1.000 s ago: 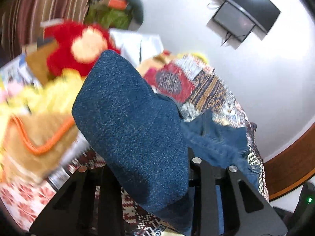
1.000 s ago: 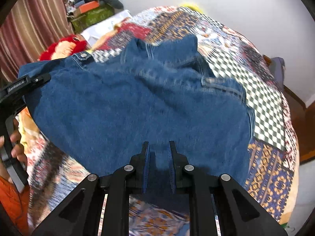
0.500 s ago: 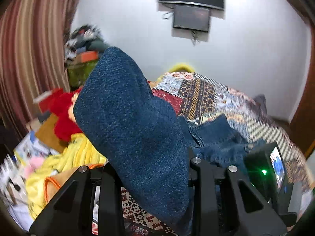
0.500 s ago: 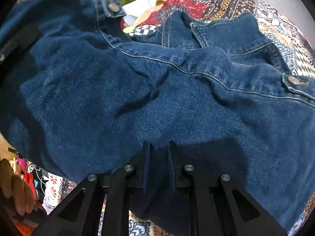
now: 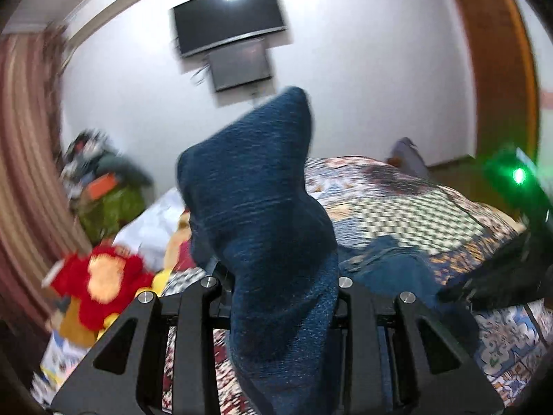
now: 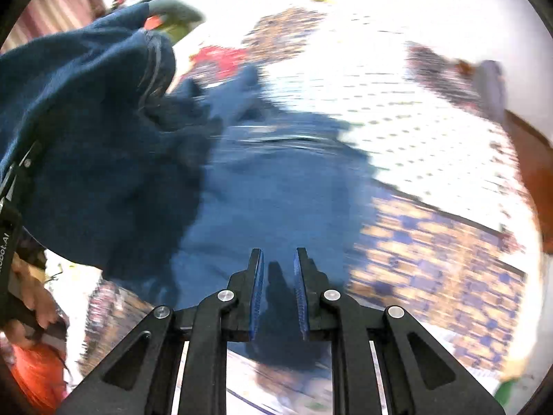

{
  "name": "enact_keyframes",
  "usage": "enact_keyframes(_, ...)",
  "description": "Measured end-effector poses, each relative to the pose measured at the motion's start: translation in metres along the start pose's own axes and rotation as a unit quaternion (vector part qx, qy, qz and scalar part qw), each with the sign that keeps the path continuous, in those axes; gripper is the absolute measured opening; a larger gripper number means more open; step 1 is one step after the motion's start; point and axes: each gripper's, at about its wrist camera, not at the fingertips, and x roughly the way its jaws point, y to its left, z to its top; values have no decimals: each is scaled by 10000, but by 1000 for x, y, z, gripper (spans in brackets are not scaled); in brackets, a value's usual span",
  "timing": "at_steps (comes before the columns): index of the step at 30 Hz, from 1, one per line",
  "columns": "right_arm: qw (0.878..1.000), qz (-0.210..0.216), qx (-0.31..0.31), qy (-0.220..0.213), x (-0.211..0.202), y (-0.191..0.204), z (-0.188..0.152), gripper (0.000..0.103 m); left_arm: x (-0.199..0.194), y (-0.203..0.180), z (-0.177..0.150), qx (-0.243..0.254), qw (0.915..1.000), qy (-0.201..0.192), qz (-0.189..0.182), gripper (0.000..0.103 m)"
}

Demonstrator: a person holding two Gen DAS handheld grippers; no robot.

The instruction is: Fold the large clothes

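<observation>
Mid-fold, not flat yet: denim jacket (image 6: 276, 190) half lifted over patchwork bed (image 6: 432, 242). Thick bunch pinched in left gripper (image 5: 281, 297), edge nipped by nearly closed right gripper (image 6: 278, 294). Laying down and further folds left.

A thick fold of the blue denim garment (image 5: 273, 242) covers the left gripper's fingers entirely, so their tips cannot be seen. In the right wrist view, motion blur smears the patchwork bed cover (image 6: 432, 242) and the denim's seams. A hand (image 6: 31, 297) is cut by the left edge.
</observation>
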Motion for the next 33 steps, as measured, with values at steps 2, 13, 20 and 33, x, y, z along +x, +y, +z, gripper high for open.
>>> enact_keyframes(2, 9994, -313, 145, -14, -15, -27, -12, 13, -3, -28, 5, 321, 9992, -90, -211, 30)
enact_keyframes(13, 9920, -580, 1102, -188, -65, -103, -98, 13, 6, -138, -42, 1662, 9668, 988, -1671, 30)
enact_keyframes(20, 9921, -535, 1122, -169, -70, -101, -111, 13, -11, -148, -65, 2177, 9551, 1233, -1585, 72)
enact_keyframes(33, 9965, 32, 287, -790, -102, -26, -68, 13, -48, -46, -30, 768, 9835, 1070, -1240, 99)
